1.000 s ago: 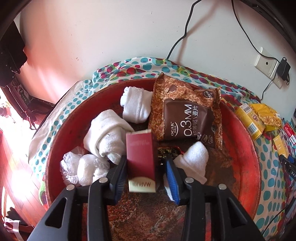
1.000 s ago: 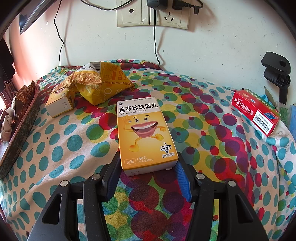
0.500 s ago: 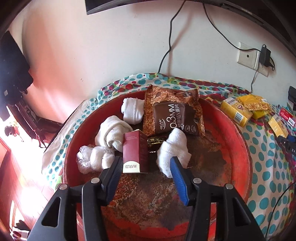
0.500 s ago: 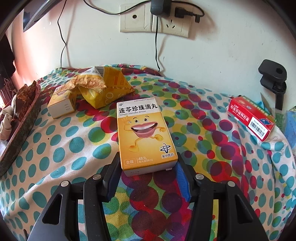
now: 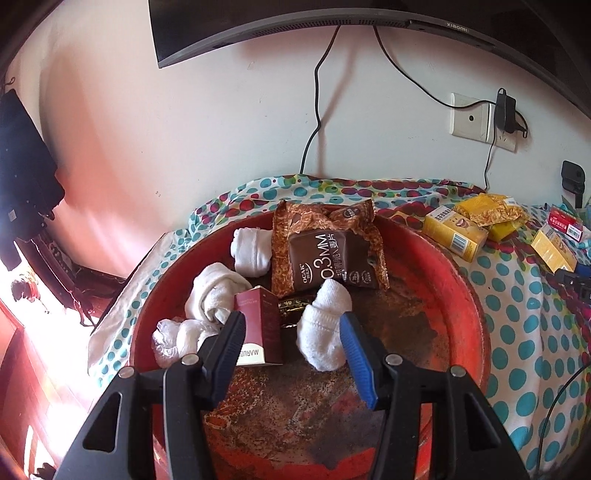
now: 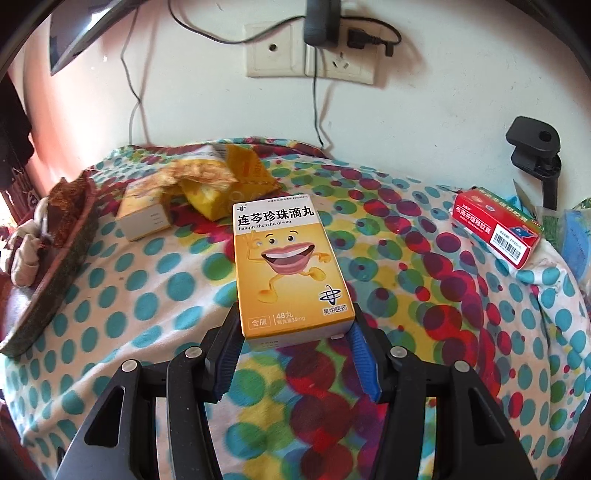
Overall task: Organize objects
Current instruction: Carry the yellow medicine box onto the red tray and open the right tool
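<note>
In the left wrist view a round red tray [image 5: 465, 295] holds a maroon box [image 5: 258, 325], a brown snack bag [image 5: 325, 258] and several rolled white socks [image 5: 325, 332]. My left gripper [image 5: 291, 328] hovers open over the tray's near side. The maroon box stands just beyond its left finger [image 5: 229, 347], and the pads do not press on it. In the right wrist view my right gripper [image 6: 293, 334] is shut on a yellow medicine box [image 6: 288, 258] with a cartoon mouth, held above the dotted cloth [image 6: 147, 295].
On the cloth lie a crumpled yellow bag [image 6: 218, 181], a small yellow box [image 6: 144, 218] and a red box [image 6: 495, 229]. The tray's rim [image 6: 55, 266] is at the left. A black clamp [image 6: 535, 147] and wall sockets [image 6: 314, 55] with cables are behind. A monitor [image 5: 332, 22] hangs above.
My left gripper's jaws widened and it drew back and up from the maroon box, which stays in the tray. The right gripper rose slightly with the yellow box.
</note>
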The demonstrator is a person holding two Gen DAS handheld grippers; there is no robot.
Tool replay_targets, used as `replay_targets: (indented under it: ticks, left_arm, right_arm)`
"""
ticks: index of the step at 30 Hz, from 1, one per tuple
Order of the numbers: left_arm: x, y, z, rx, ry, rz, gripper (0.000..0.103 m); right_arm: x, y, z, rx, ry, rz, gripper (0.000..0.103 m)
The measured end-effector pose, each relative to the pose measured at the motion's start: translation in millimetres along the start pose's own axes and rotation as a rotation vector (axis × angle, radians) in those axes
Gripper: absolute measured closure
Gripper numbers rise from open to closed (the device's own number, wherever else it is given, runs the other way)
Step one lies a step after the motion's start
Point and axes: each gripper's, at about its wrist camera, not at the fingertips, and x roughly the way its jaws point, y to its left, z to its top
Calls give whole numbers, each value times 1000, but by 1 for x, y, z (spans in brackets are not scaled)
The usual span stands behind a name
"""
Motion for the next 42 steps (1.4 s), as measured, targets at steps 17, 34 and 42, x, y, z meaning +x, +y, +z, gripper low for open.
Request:
replay_targets:
  ticks: [17, 34, 42]
  left_arm:
    - [1, 46, -8, -114, -29, -4, 42]
    - [5, 68, -11, -239, -31, -42, 41]
    - [7, 66, -12, -247, -20, -55, 41]
  right_arm:
    - [-36, 173, 29, -247, -47, 268, 51]
    - [13, 259, 26, -338, 88, 277, 51]
    - [25, 273, 30, -360, 99, 258, 51]
